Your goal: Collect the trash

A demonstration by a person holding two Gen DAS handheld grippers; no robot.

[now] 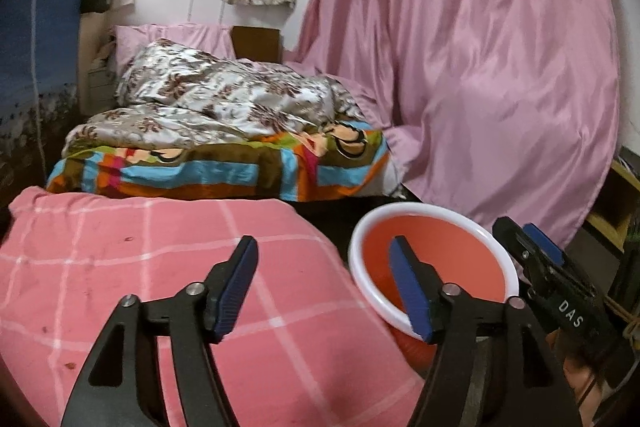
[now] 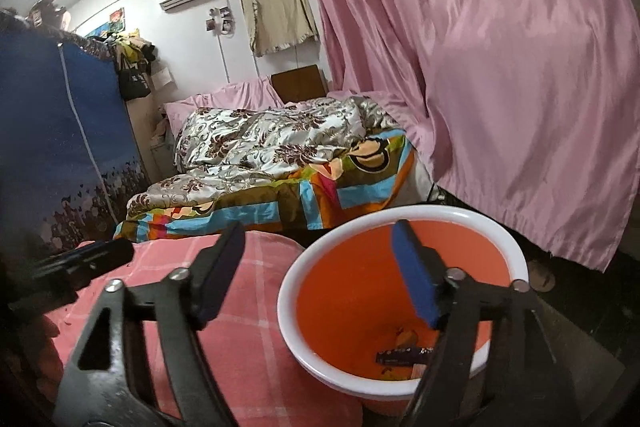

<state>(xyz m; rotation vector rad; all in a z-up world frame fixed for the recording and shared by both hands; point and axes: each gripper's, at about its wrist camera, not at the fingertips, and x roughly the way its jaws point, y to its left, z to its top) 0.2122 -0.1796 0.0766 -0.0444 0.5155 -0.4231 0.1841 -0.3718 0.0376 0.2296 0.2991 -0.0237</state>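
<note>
**Both grippers empty above the bin; wrappers already inside**

Left gripper: jaws wide apart, nothing between them, poised over the pink checked cloth with the right-hand finger overlapping the bin rim. Right gripper: jaws likewise spread and empty, straddling the near edge of the bin, one finger over the cloth, the other over the orange interior. Bin: orange with a white rim, just beside the cloth, below the pink curtain. Trash: a dark wrapper and a few small scraps on the bin floor, seen only from the right wrist. Bed with rumpled covers behind, well apart from the work.

Step judged in hand: release done, next piece to be sought. No further litter plainly visible on the cloth; a few small dark specks on it, too small to tell as trash or stains.

Good practice for the step:
- Lift clear of the rim before swinging away, to avoid tipping the bin.
- Keep jaws spread while searching.
- Scan the cloth and floor slowly; close on thin wrappers at an edge, pinching flat against the cloth.
- Drop from directly over the orange interior, not the rim.
</note>
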